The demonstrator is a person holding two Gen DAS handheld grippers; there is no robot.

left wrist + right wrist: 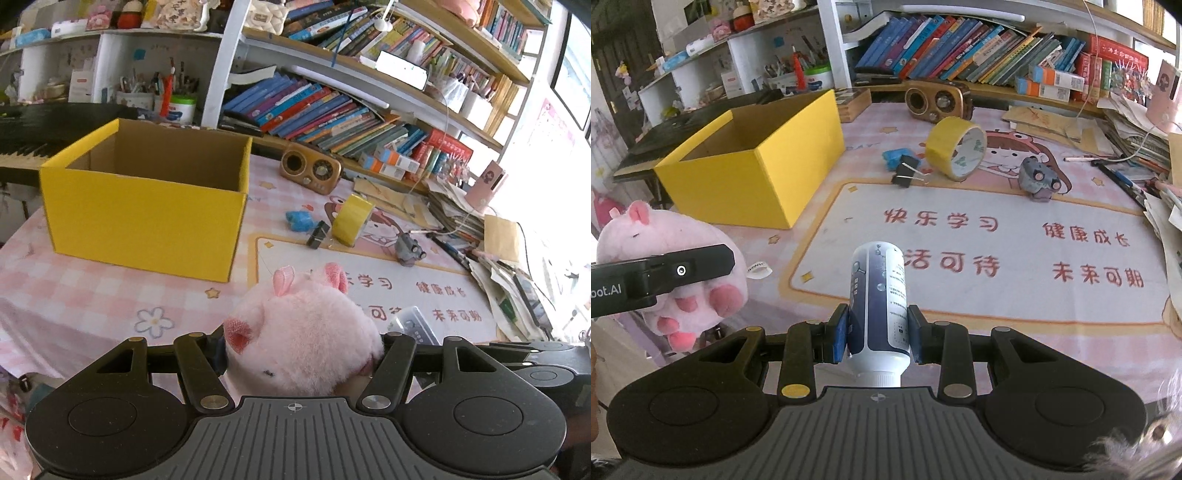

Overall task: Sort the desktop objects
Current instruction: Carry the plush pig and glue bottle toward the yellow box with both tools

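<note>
- Left wrist view: the left gripper [301, 354] pinches one pink plush pig [303, 332], held above the worktop [92, 295] just in front of one open yellow box [144, 221]; beyond lie one yellow tape roll [351, 219], one black binder clip [317, 234], one blue eraser [300, 220], one grey toy [408, 251]
- Right wrist view: the right gripper [877, 334] clamps one white-and-blue bottle [879, 299], cap toward the camera, over the printed mat [1015, 302]; the pig hangs at far left in the other gripper

Count: 1 box [753, 162], 1 plush [676, 280], 1 bottle [879, 295], 1 tape roll [955, 147], 1 binder clip [905, 173], 1 radio [936, 99].
</note>
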